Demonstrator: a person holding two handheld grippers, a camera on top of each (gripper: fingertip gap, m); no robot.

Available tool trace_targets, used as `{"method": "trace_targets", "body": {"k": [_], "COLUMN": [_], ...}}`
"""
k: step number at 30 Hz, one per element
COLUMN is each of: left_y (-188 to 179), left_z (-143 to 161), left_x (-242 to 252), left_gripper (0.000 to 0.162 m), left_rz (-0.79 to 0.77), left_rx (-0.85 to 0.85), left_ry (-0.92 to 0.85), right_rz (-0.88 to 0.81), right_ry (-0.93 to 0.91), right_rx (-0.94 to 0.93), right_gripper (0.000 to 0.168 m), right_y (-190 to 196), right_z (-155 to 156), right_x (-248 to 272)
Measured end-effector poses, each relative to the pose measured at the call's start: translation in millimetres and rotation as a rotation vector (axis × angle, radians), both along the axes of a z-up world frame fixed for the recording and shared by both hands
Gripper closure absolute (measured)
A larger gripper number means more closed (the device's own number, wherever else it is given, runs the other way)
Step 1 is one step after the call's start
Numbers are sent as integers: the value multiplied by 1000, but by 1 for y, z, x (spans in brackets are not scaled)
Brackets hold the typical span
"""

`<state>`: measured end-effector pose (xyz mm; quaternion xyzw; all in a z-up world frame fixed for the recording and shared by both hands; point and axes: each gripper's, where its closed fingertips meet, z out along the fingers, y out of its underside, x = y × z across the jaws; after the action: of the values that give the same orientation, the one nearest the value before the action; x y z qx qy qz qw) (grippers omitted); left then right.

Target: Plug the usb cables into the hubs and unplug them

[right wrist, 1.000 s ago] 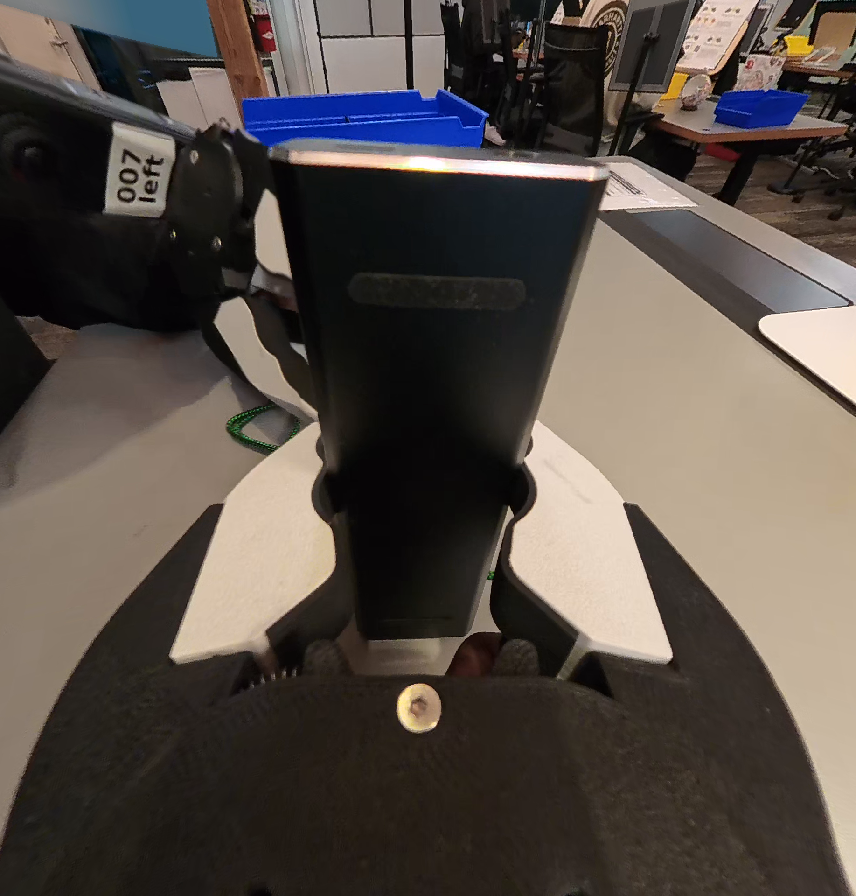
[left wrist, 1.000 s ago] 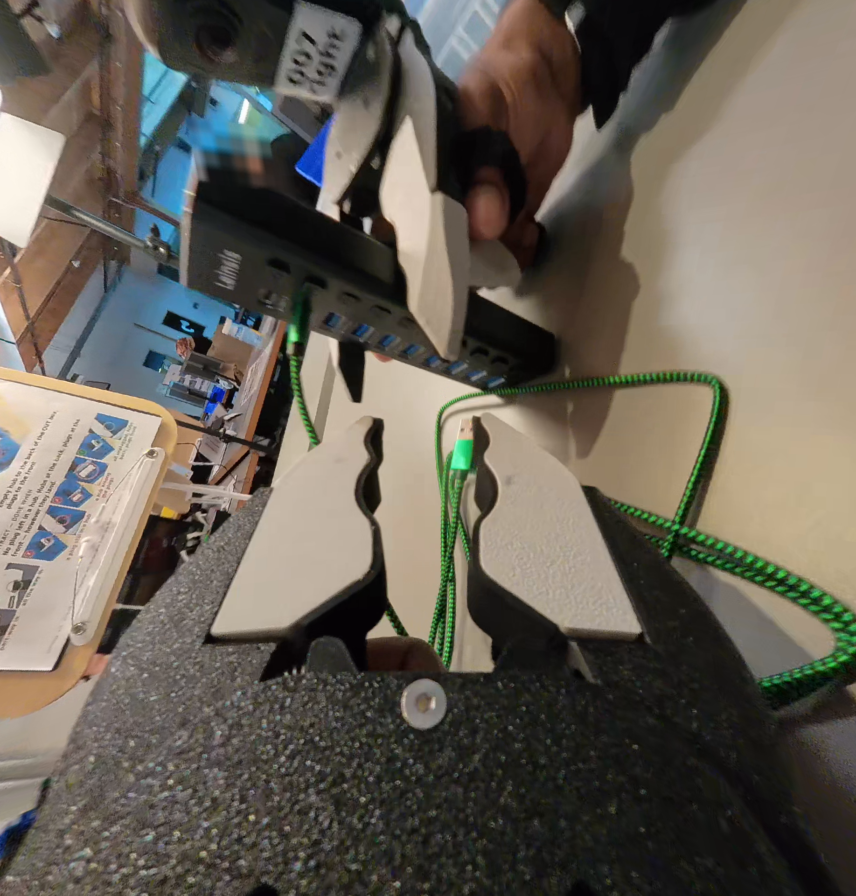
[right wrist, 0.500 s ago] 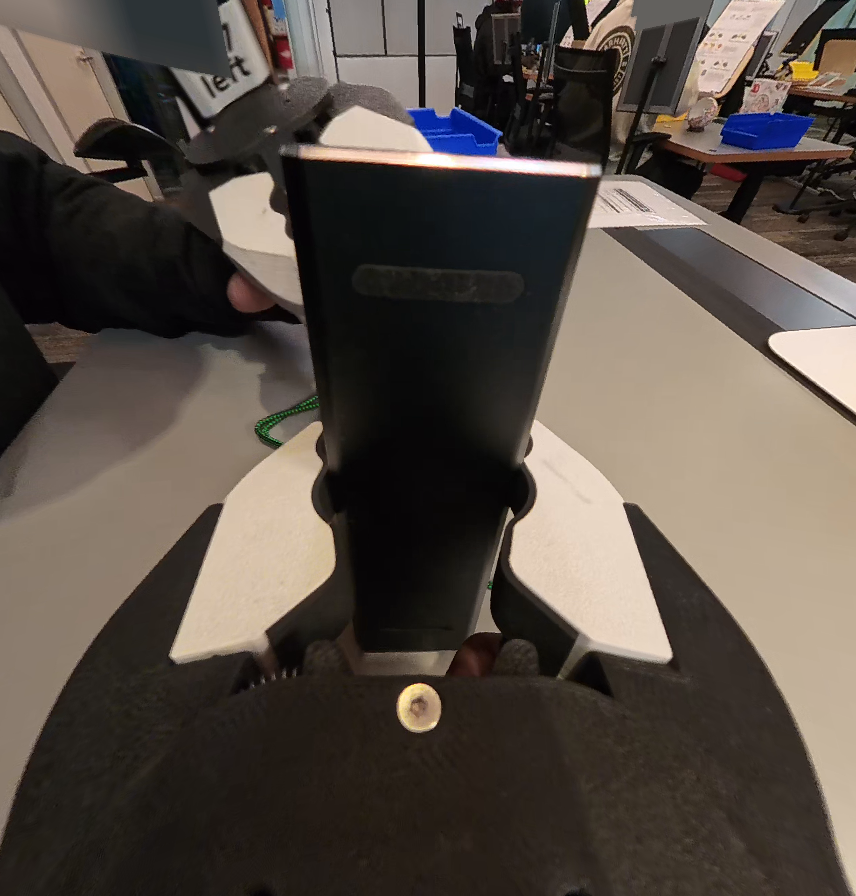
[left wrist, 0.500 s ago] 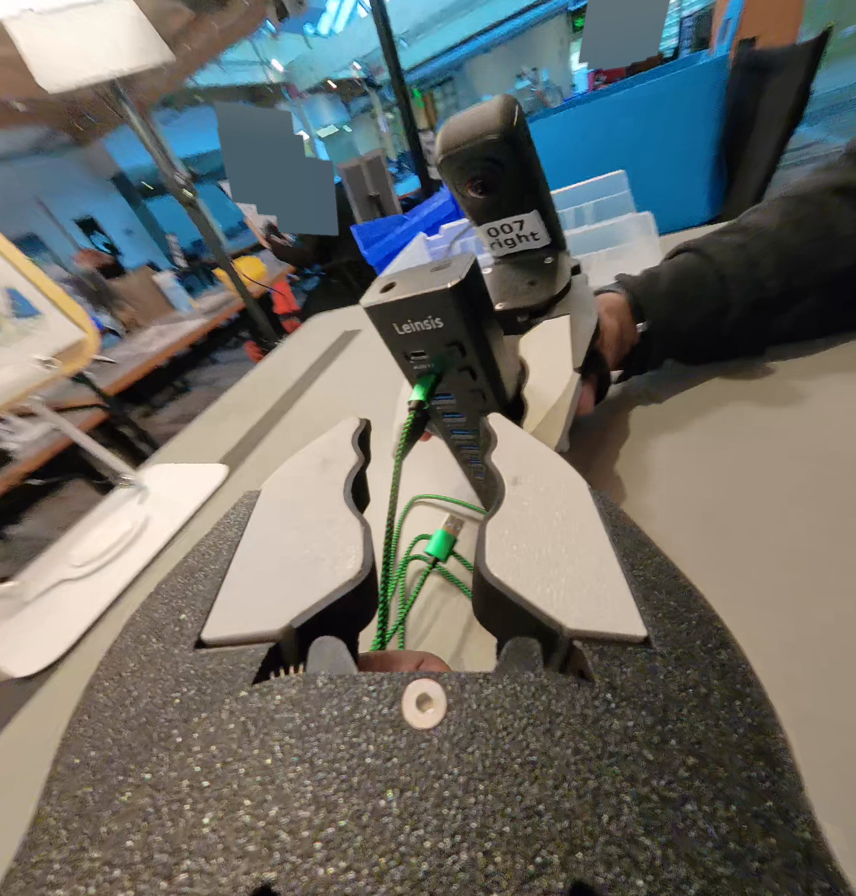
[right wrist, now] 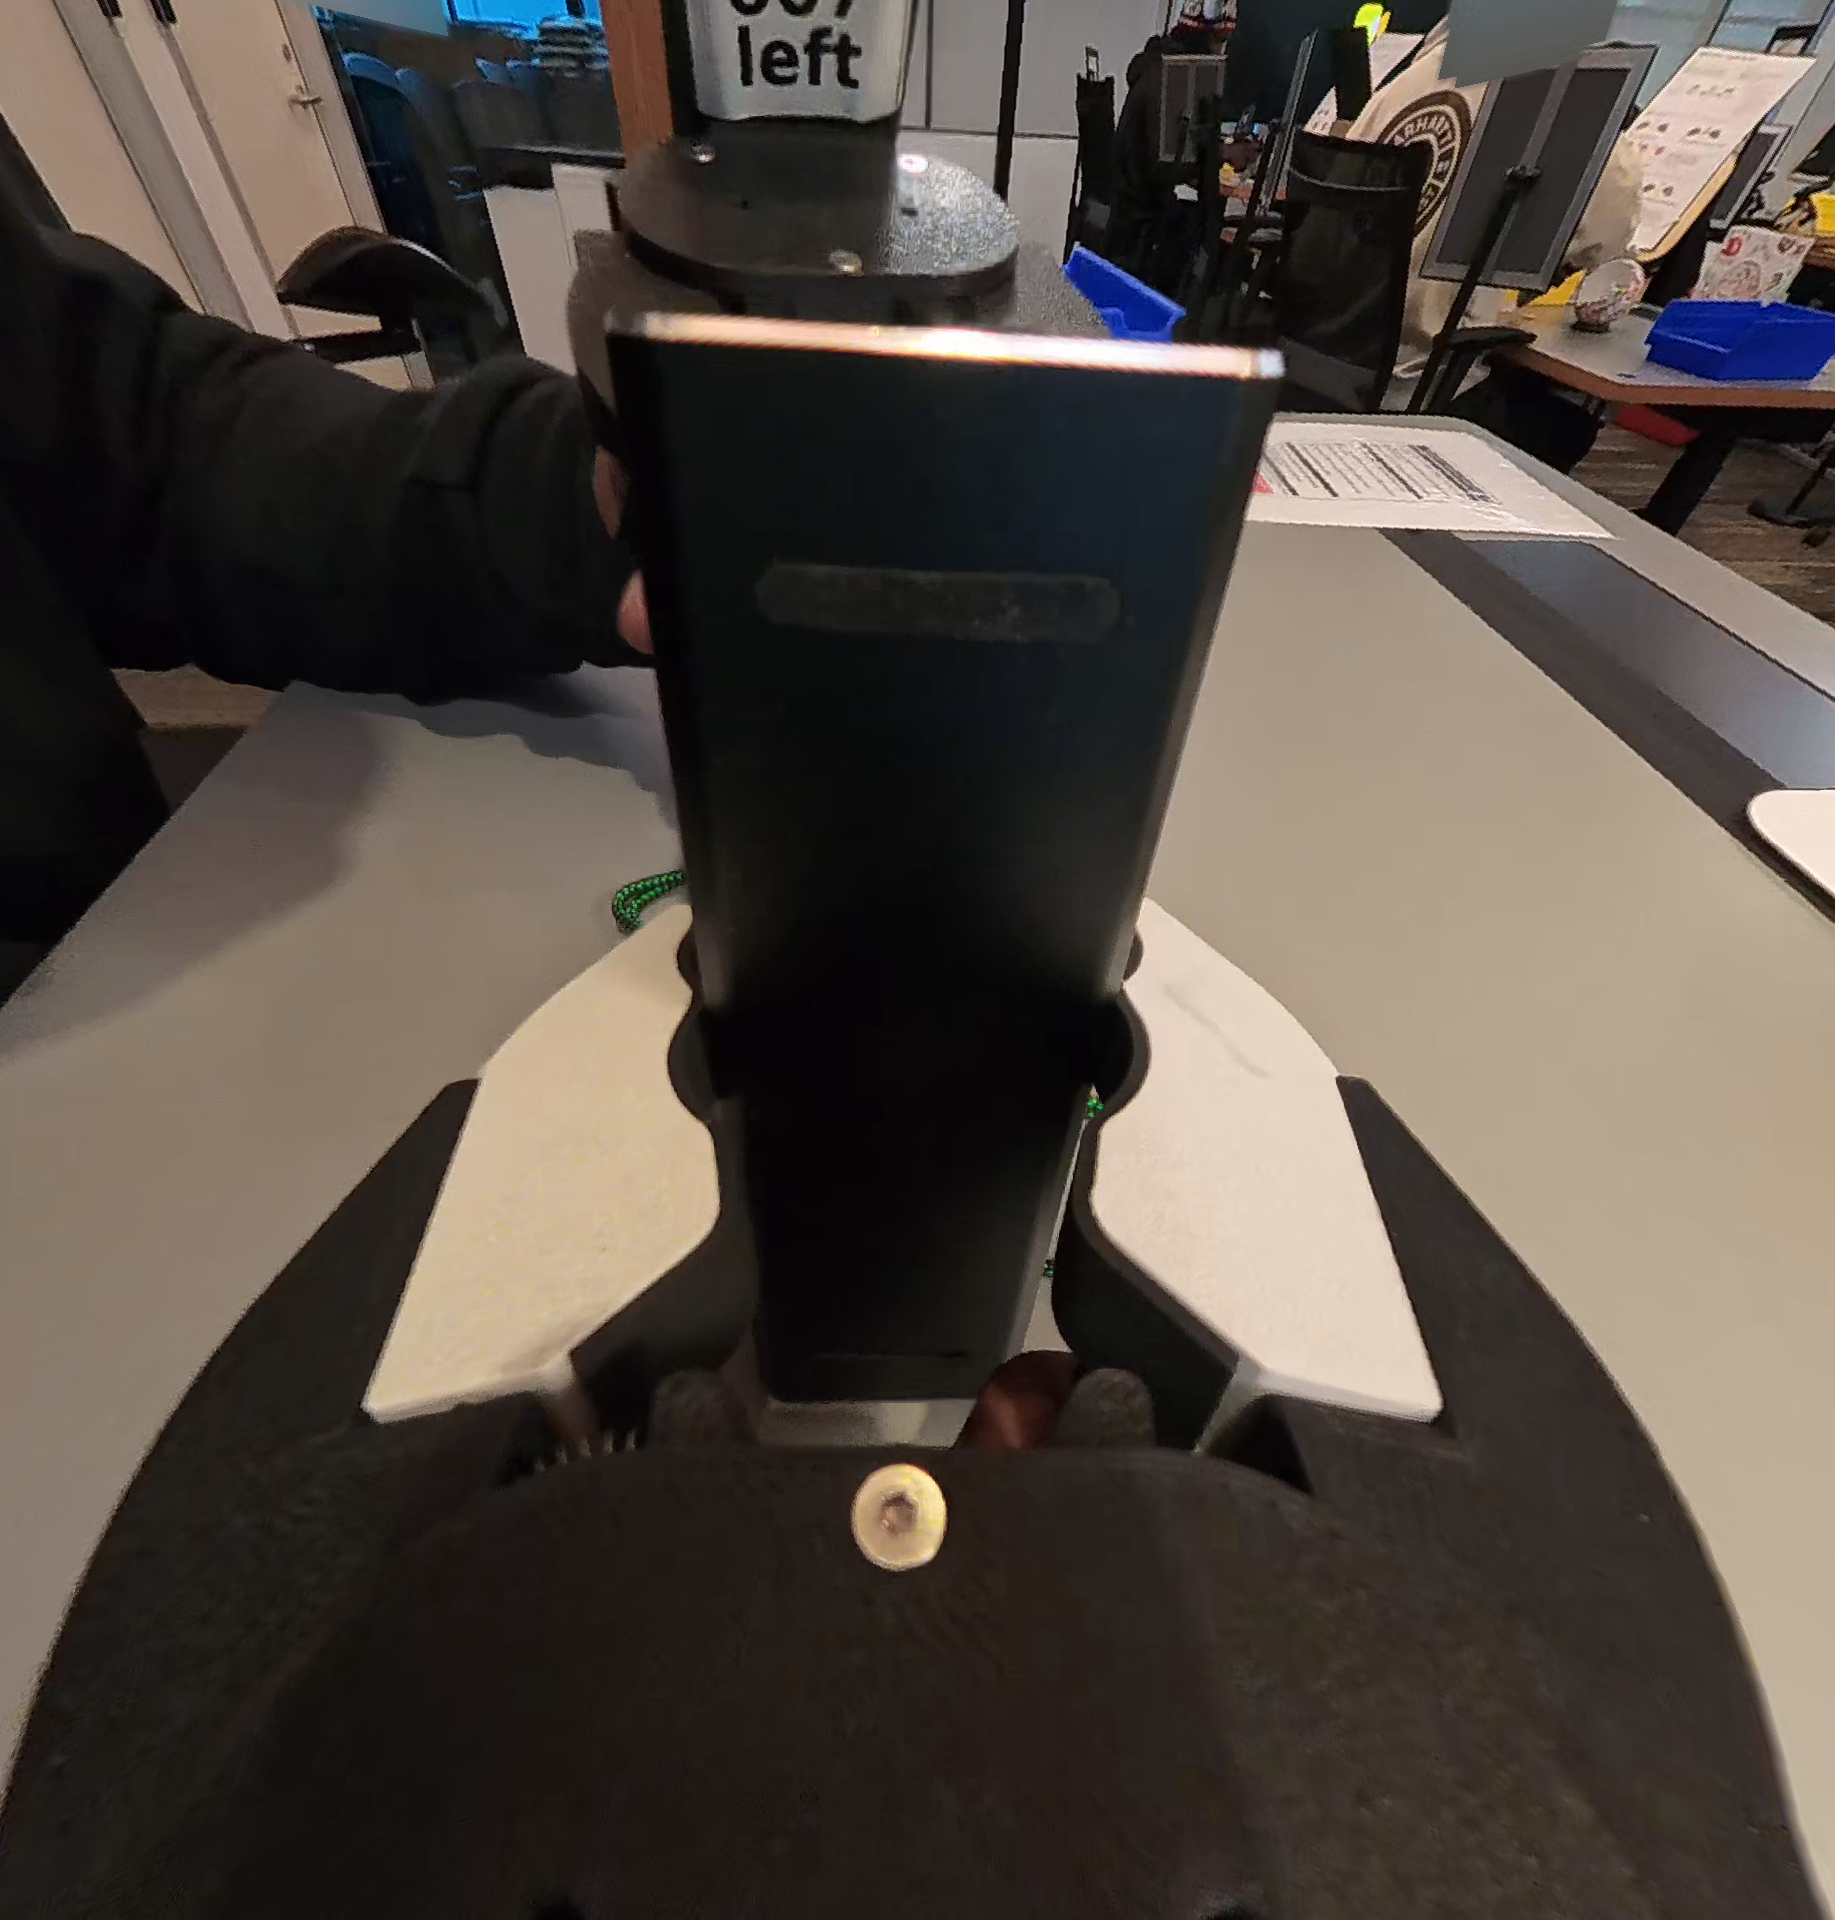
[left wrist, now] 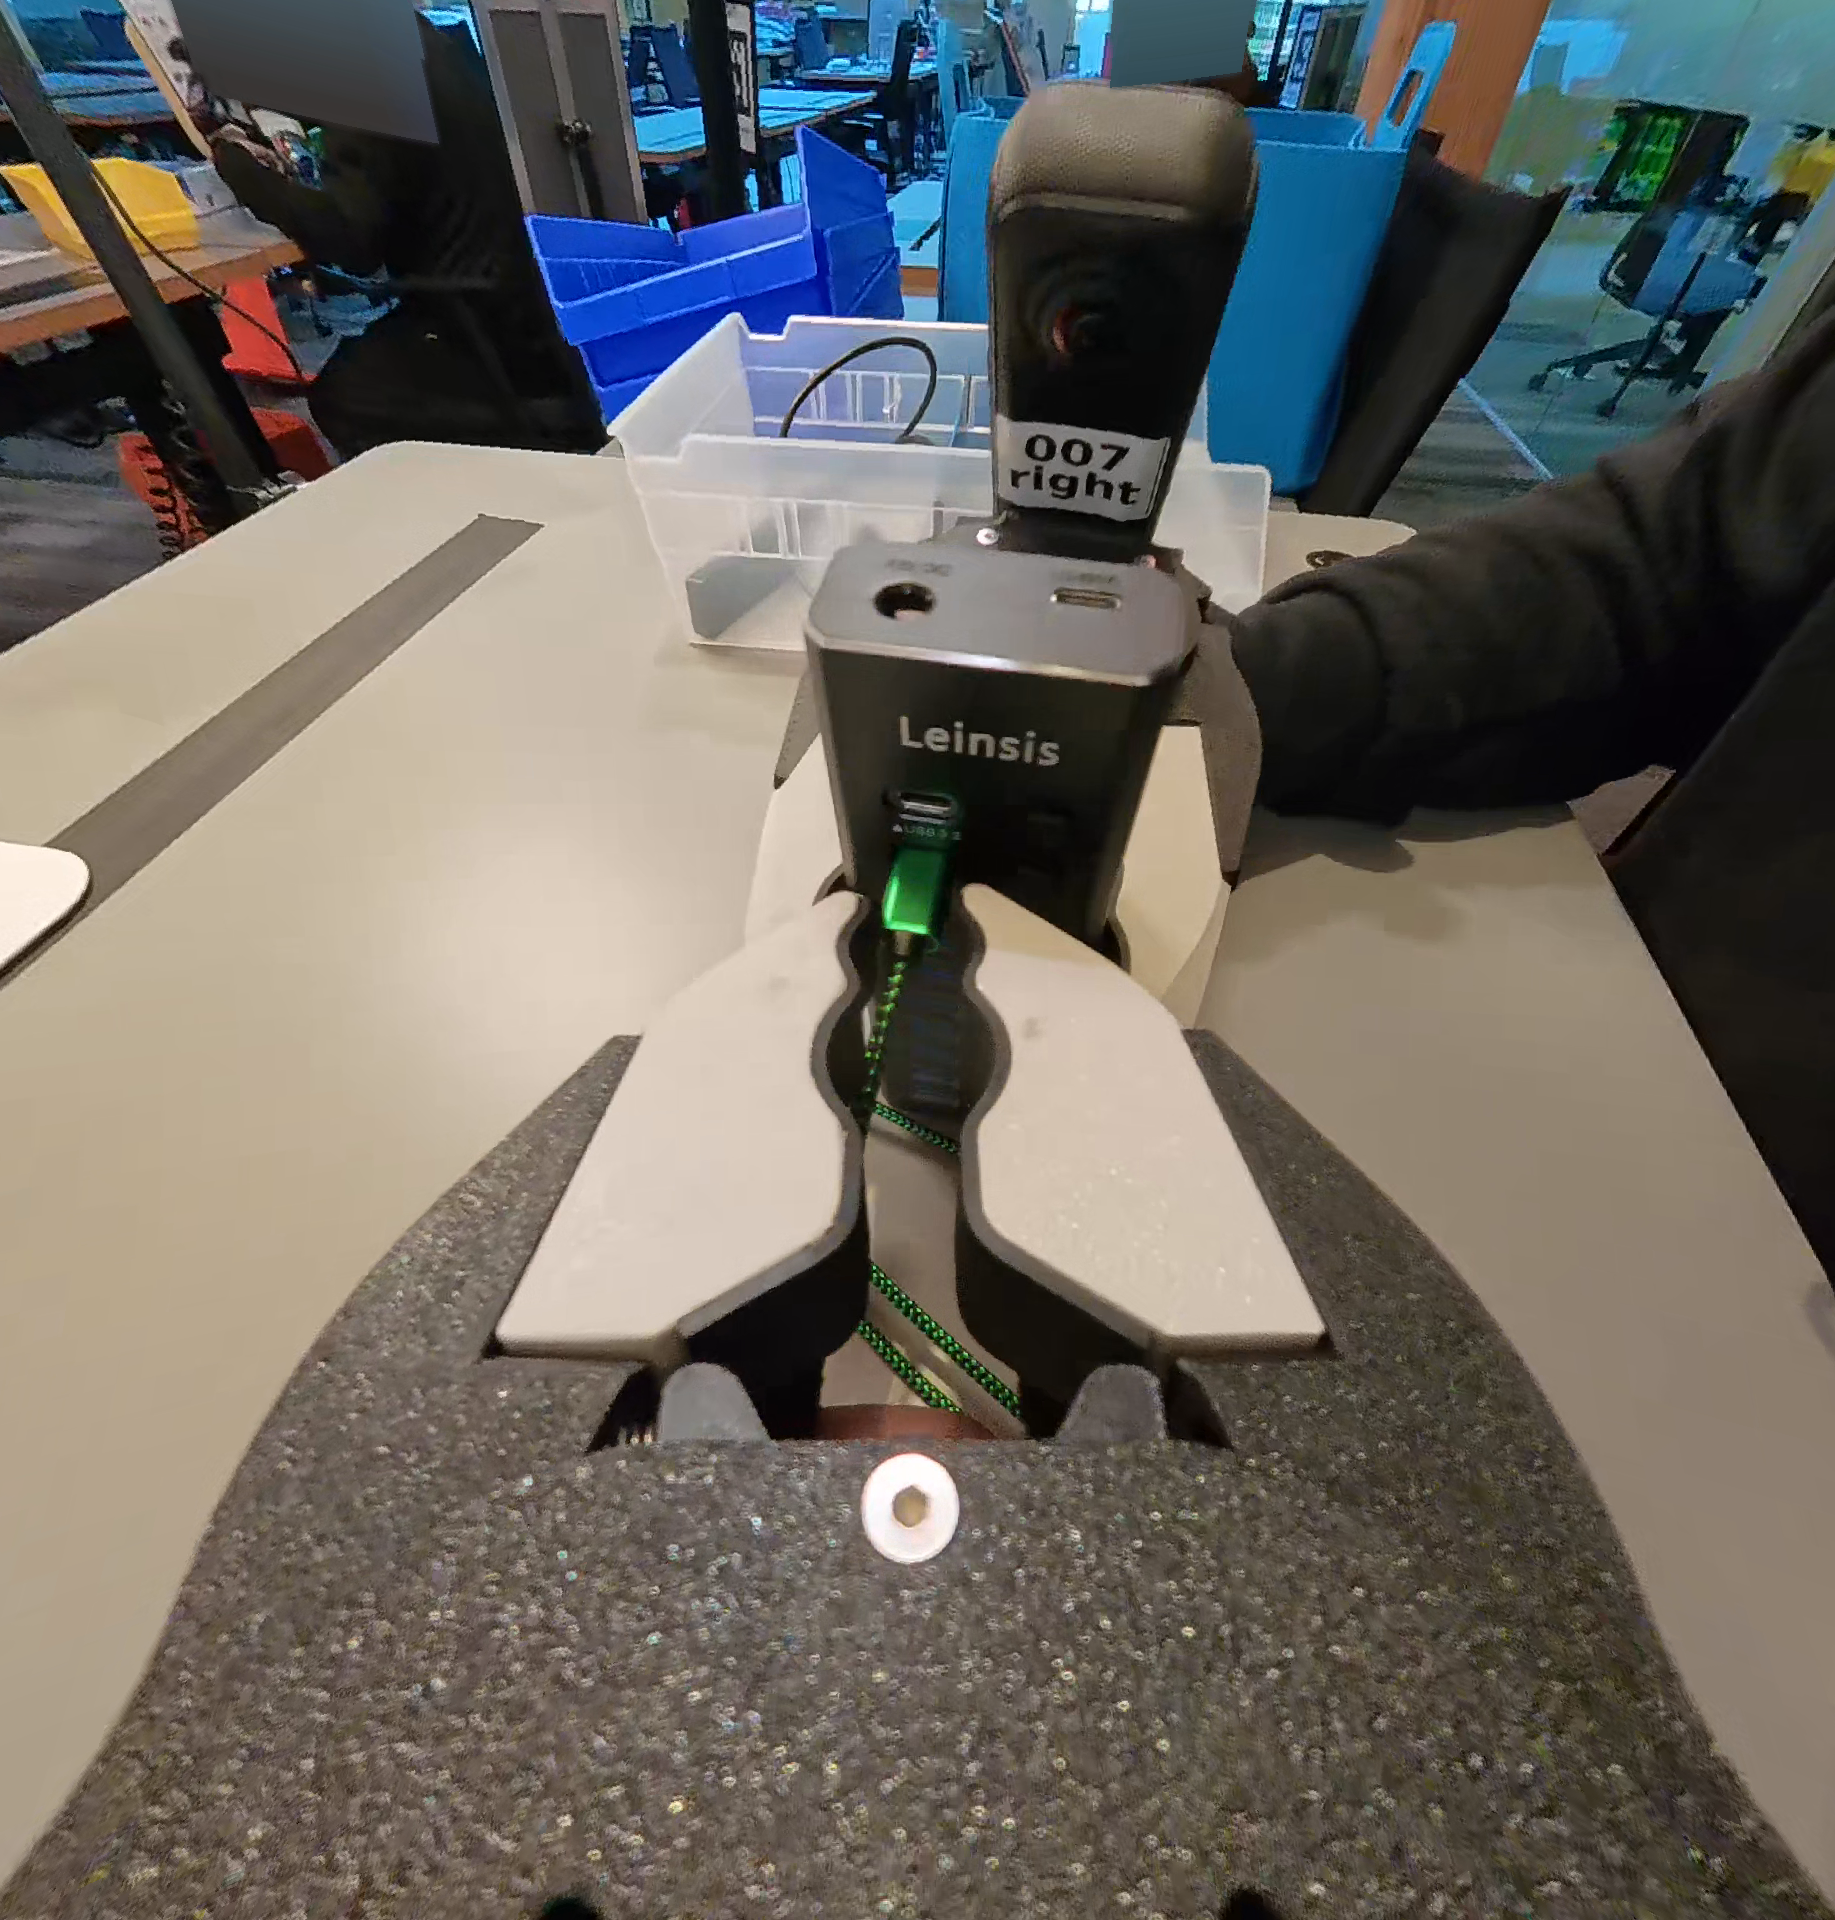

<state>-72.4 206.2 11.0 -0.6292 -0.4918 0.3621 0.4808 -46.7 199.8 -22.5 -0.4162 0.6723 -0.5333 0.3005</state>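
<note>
A black USB hub (left wrist: 996,717) is held upright over the grey table (left wrist: 373,987), and my right gripper (right wrist: 908,935) is shut on its lower part. Only its plain back (right wrist: 934,779) shows in the right wrist view. A green USB plug (left wrist: 918,883) sits in a port on the hub's front. Its green braided cable (left wrist: 885,1023) runs down between my left fingers. My left gripper (left wrist: 915,912) faces the hub with its tips on either side of the plug's rear end. A narrow gap shows on each side, so it is open.
A clear plastic bin (left wrist: 788,499) and blue bins (left wrist: 684,281) stand behind the hub. A dark-sleeved arm (left wrist: 1515,644) reaches in from the right. A white pad (left wrist: 9,904) lies at the left edge, and a printed sheet (right wrist: 1412,478) lies at the far end. Only a small space, under 4 cm, lies between the two pairs of fingers.
The left gripper has swung round from a sideways pose to face the hub's front, moved up to the plugged-in green plug and narrowed its jaws. The right gripper keeps holding the hub.
</note>
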Motion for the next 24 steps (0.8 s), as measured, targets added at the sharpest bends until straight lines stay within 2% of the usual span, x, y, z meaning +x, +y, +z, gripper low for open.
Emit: {"method": "trace_targets", "body": {"k": [5,10,14,15,20,24], "left_y": [1,4,17,18,16,17], "left_z": [-3,-2,1,1,2,3], "left_x": [5,7,4,4,4,6], "left_gripper": [151,151,152,152,151,151], "left_rz": [7,40,-4,-1,4,-38], "left_rx": [-124,-298,-354,-370,-381,-314], "left_ry": [-27,-49,-39,-41,-11,4], "right_rz": [-7,14,39,51,25,32], "right_ry": [99,-26,-51,-55,-9,5], "right_rx": [5,-58,-59,-62,-88,-87], "right_gripper": [97,90,88,93,99,99], "right_y": [1,11,18,21,19,20], "right_z": [-6,38,50,51,50,49], "right_x": [0,-1,6,8,8,8]}}
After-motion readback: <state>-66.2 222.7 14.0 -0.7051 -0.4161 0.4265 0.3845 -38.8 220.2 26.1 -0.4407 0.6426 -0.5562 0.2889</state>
